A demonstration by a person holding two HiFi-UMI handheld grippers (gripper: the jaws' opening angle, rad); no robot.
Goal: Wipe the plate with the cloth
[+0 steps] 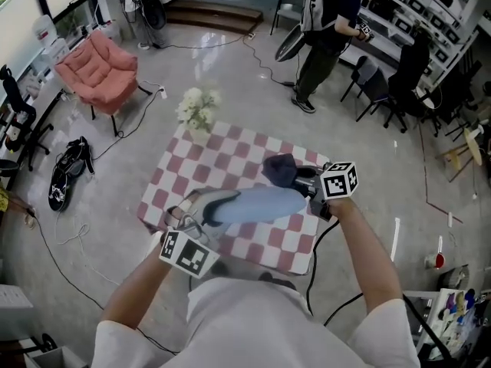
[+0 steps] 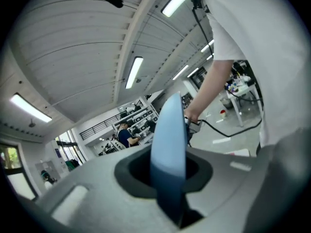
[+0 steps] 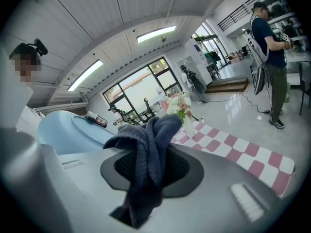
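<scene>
My left gripper has its jaws clenched on the rim of the pale blue round plate. In the left gripper view the plate stands edge-on between the jaws and runs straight out ahead of them, towards the ceiling lights.

My right gripper has its jaws grasping the dark blue terry cloth. In the right gripper view the cloth is bunched. It rises out of the gap between the jaws and flops forward over them.

The plate spans the space between the two pairs of jaws, over the near half of the desk with its red-and-white checked cover. From the right jaws the plate lies just off to the left. The cloth sits at the plate's far edge, but I cannot tell whether they touch.

Ahead of the right jaws, at the far edge of the desk, stands a bunch of white flowers. Well beyond them a person in a dark top stands on the shiny floor. A pink armchair sits far out to the left of the left jaws.
</scene>
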